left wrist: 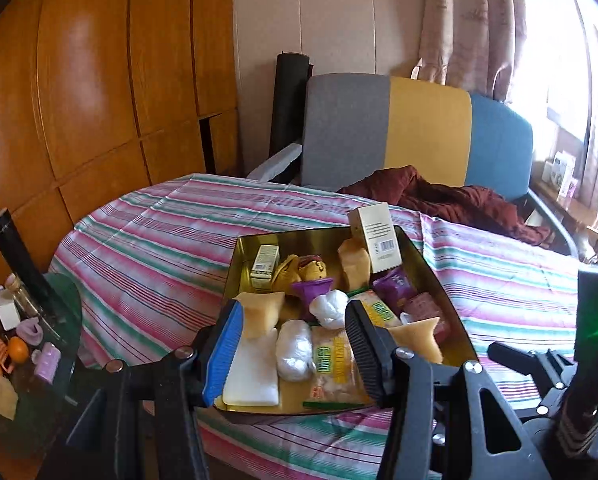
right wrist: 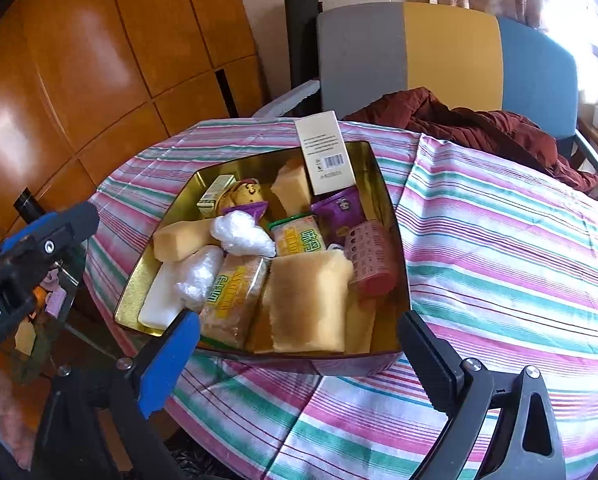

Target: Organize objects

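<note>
Left wrist view: left gripper [left wrist: 295, 350] hovers over the near end of the gold tin [left wrist: 427, 264], jaws spread, nothing between them.
Right wrist view: right gripper [right wrist: 299, 356] hangs just short of the tin's [right wrist: 379, 168] near wall, jaws wide apart, empty.
Tin: sits on the striped cloth [right wrist: 499, 240] near the table's middle, close to full.
Packed so far: sponge cakes [right wrist: 307, 300], a cracker pack [right wrist: 235, 292], a white bar [right wrist: 159, 300], two wads of clear plastic [right wrist: 241, 234], a purple sachet [right wrist: 339, 210], a red roll [right wrist: 369, 260], a small green carton [right wrist: 215, 196], a yellow toy [right wrist: 245, 194].
Tall box [right wrist: 325, 152]: leans on the tin's far corner, its top well above the rim; I judge it loosely placed, not settled.
Still out: on the side table [left wrist: 67, 304] at left lie two oranges [left wrist: 17, 350], a lilac pack [left wrist: 47, 360], a white carton [left wrist: 7, 314], a tan piece [left wrist: 3, 398] and other small things too blurred to name.
Progress: by my reading most of the way along, since the bulk is in the tin and only the side-table lot remains.
Left to do: probably fetch those pieces; room in the tin looks scarce, so stacking or shifting may be needed.
Cloth around tin: bare in both views.
</note>
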The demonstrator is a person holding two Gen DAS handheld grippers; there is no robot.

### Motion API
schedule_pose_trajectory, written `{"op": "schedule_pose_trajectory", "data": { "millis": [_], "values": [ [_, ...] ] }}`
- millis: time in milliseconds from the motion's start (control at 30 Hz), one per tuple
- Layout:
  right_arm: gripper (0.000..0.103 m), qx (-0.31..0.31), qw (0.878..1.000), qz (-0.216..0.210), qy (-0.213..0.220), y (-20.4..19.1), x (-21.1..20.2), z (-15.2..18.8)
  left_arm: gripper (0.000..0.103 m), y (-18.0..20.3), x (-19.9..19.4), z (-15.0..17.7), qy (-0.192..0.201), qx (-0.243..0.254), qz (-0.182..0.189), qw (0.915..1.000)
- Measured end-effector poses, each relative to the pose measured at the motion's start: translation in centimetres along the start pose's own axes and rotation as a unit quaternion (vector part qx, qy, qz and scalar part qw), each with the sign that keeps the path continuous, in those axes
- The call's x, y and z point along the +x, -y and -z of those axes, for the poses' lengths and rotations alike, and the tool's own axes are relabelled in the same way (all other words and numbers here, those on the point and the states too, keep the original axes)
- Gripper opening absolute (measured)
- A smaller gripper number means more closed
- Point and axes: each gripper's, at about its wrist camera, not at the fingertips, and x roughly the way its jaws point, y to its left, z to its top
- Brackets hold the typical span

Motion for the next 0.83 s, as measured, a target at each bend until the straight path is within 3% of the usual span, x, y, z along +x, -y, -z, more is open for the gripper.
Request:
{"op": "schedule_pose_trajectory", "data": {
  "millis": [233,833],
  "values": [
    [0.101,0.003,1.0,0.014,0.012,0.3,-0.3,0.1,0.053,-0.3,1.5,0.5,-0.032,-0.015,0.026,0.999],
    [0.101,0.002,0.999,0.039,0.006,0.4,0.7,-0.3,0.051,-1.5,4.3,1.6,-0.06,-0.029,0.02,0.9976]
  ]
}}
